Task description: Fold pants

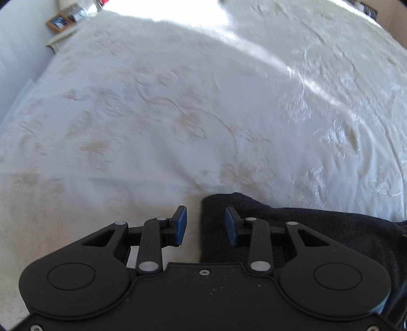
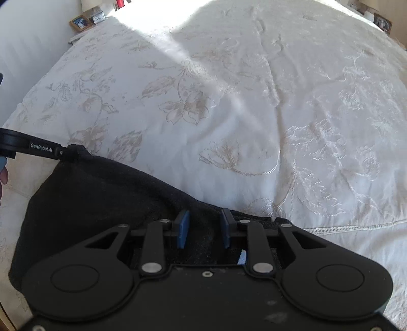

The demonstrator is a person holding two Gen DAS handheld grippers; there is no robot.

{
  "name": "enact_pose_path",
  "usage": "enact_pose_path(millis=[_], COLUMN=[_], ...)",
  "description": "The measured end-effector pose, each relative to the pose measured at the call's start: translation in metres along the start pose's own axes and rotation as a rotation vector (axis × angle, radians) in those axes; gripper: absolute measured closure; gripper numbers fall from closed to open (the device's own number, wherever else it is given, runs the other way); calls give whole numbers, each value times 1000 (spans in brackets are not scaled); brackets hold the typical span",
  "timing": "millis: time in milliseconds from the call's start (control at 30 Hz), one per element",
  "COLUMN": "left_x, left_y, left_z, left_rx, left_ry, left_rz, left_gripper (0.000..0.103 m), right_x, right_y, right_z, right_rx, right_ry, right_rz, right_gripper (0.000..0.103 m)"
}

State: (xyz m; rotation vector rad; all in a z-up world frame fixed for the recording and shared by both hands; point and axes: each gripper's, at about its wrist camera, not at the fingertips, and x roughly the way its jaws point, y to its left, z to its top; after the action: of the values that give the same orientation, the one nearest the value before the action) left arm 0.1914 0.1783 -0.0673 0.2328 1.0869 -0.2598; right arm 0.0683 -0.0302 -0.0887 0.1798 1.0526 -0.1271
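Sunlit floral bedspread [image 2: 229, 89]; framed photo [image 2: 81, 23] beyond

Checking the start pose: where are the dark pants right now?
The dark pants lie at the near edge of the bedspread, beneath the right gripper and left gripper.

The wide bedspread [image 2: 229, 89] lies flat and bare ahead of both grippers, giving free passage across it. The dark pants [image 2: 96, 193] cover the near edge. A picture frame [image 2: 81, 23] and small clutter crowd the nightstand at the far left corner.
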Motion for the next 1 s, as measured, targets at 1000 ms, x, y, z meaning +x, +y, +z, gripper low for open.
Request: enact_pose_path(millis=[1000], left_x=[-132], left_y=[-10], left_z=[-87], left_rx=[-45], left_ry=[36], left_rz=[-72], left_gripper=[59], right_x=[-136], right_y=[38], right_z=[-64], right_rx=[130], right_ry=[-39], right_rz=[-77], right_gripper=[69])
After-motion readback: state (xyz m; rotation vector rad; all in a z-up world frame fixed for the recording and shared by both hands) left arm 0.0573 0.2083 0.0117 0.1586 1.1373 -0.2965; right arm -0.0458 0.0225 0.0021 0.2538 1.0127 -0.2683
